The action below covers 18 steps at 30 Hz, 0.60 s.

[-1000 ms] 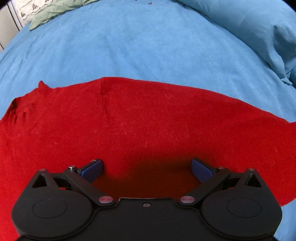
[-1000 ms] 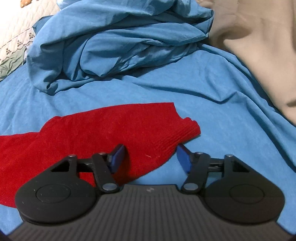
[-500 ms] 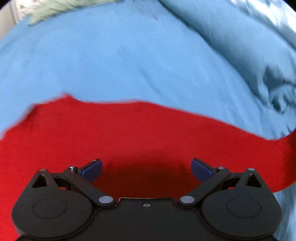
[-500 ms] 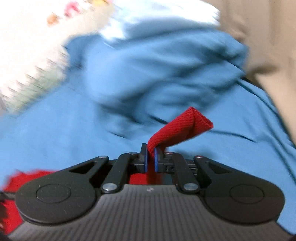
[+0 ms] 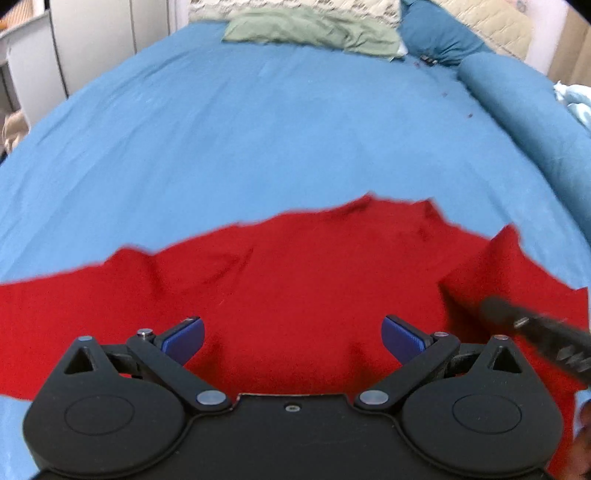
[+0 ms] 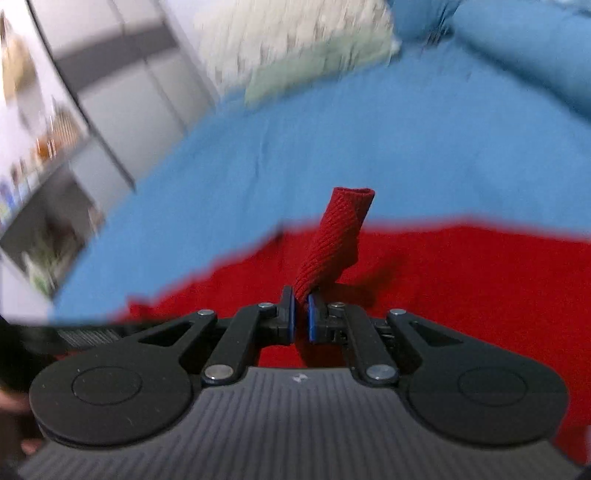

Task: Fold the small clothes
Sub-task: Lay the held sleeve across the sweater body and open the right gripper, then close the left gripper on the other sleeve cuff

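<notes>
A red knit sweater (image 5: pixel 295 280) lies spread on the blue bedsheet (image 5: pixel 258 129). My left gripper (image 5: pixel 291 338) hovers over its near part, jaws wide open with nothing between them. My right gripper (image 6: pixel 300 314) is shut on the sweater's ribbed red cuff (image 6: pixel 336 236), which sticks up from the pads, with the sweater body (image 6: pixel 461 295) below. In the left wrist view the right gripper's black body (image 5: pixel 535 332) comes in from the right edge over the sweater, blurred.
Pillows (image 5: pixel 314 29) and a rolled blue duvet (image 5: pixel 535 110) lie at the far end and right side of the bed. White cabinets (image 5: pixel 92 48) stand to the left. The right wrist view is blurred by motion.
My right gripper closed on the sleeve cuff, lifted it and carried it across over the sweater body. My left gripper stayed open and shifted sideways over the sweater.
</notes>
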### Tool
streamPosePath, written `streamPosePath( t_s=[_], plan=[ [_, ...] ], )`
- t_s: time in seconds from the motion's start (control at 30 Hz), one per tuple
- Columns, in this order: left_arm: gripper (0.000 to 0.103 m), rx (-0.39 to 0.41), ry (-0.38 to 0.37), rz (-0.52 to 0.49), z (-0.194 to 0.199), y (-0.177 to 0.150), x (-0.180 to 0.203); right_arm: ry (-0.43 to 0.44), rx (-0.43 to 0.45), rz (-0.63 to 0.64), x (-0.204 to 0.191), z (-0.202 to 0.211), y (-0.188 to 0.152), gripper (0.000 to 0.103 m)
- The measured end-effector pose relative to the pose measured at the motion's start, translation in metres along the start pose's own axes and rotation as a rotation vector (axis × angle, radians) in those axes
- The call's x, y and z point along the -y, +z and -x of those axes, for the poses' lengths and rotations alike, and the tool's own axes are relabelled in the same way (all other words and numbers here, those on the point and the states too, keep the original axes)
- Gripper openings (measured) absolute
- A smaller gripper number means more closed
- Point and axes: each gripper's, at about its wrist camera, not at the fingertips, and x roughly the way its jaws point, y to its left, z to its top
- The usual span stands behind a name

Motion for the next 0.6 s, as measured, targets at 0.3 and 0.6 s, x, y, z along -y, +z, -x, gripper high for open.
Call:
streamPosePath(
  t_s=[0.3,0.6],
  plan=[
    [0.103,-0.012,-0.096,0.005,-0.004,-0.014,-0.016,0.034,-0.013,0.054,-0.02,-0.012,-0.009,0.072],
    [0.093,-0.081,-0.281,-0.019,-0.023,-0.023,0.04,-0.238,0.066,0.066,0.028,0.064,-0.007,0.103]
  ],
)
